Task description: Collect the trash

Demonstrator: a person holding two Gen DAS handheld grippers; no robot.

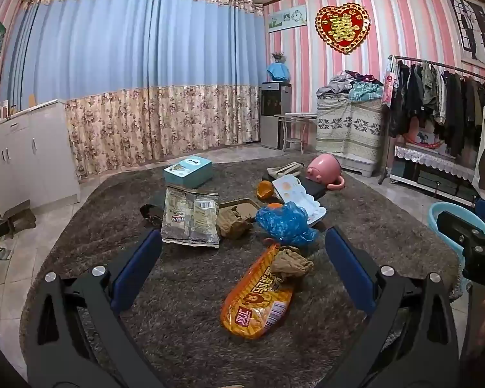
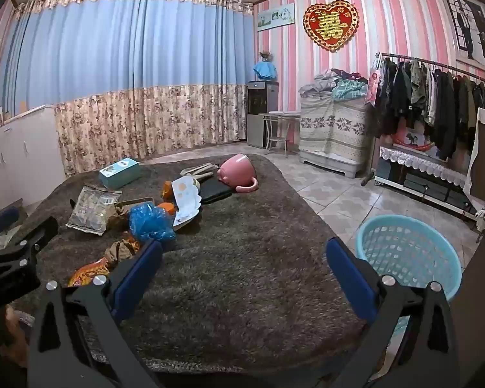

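Both tongs, left and right, gape apart, empty. Wrappers litter the rug's left side; the basket sits off its right edge.

- It was a home bedroom: long curtains covered the far wall.
- A clothes rack stood at right.
- A shaggy rug lay below.

A bare stretch of shaggy brown rug lies open from six to twelve o'clock ahead of the right gripper. Litter crowds nine to eleven o'clock: an orange snack bag, a blue plastic bag, a silver wrapper. A blue laundry basket blocks three o'clock.
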